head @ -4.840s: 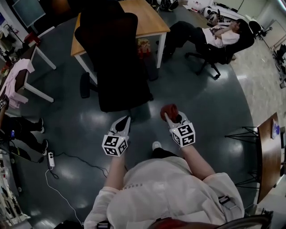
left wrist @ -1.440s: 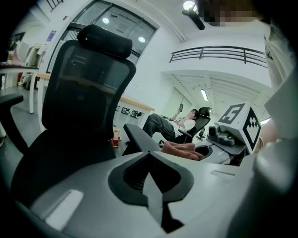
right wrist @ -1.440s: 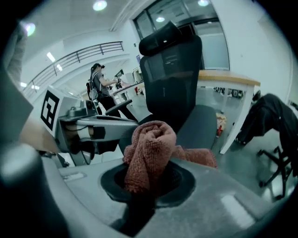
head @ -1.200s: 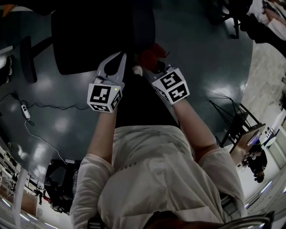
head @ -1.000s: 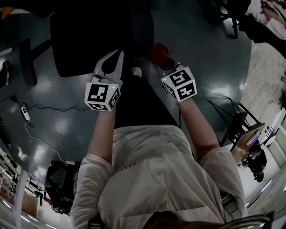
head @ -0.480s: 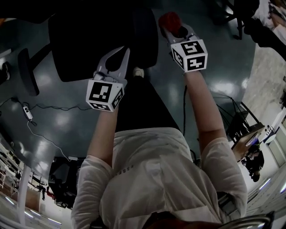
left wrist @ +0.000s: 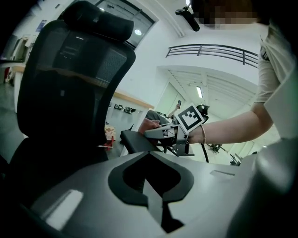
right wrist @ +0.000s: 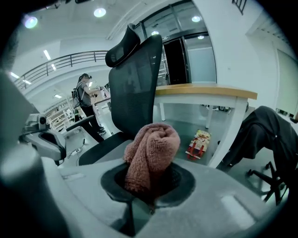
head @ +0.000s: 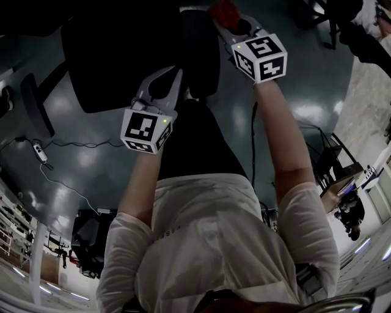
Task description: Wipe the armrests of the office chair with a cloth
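Note:
A black mesh office chair [head: 122, 55] stands in front of me. Its right armrest [head: 198, 49] shows as a dark pad [left wrist: 135, 140] in the left gripper view. My right gripper [head: 231, 23] is shut on a bunched reddish cloth [right wrist: 151, 153], also visible at the top of the head view [head: 223, 9]. It holds the cloth [left wrist: 149, 124] over the far part of that pad; I cannot tell if they touch. My left gripper [head: 173, 73] hangs by the armrest's near end, shut on nothing. The chair's other armrest [head: 33, 104] is far left.
Behind the chair [right wrist: 135, 74] is a wooden desk on white legs [right wrist: 205, 90], with a snack packet [right wrist: 198, 142] on the floor beneath. A person [right wrist: 86, 100] stands in the background. A dark garment hangs over a chair [right wrist: 265, 130] at right. A power strip [head: 38, 150] lies on the floor.
I have closed in on the chair. Over the last second my right gripper carried the cloth forward, up to the right armrest. The left gripper barely moved.

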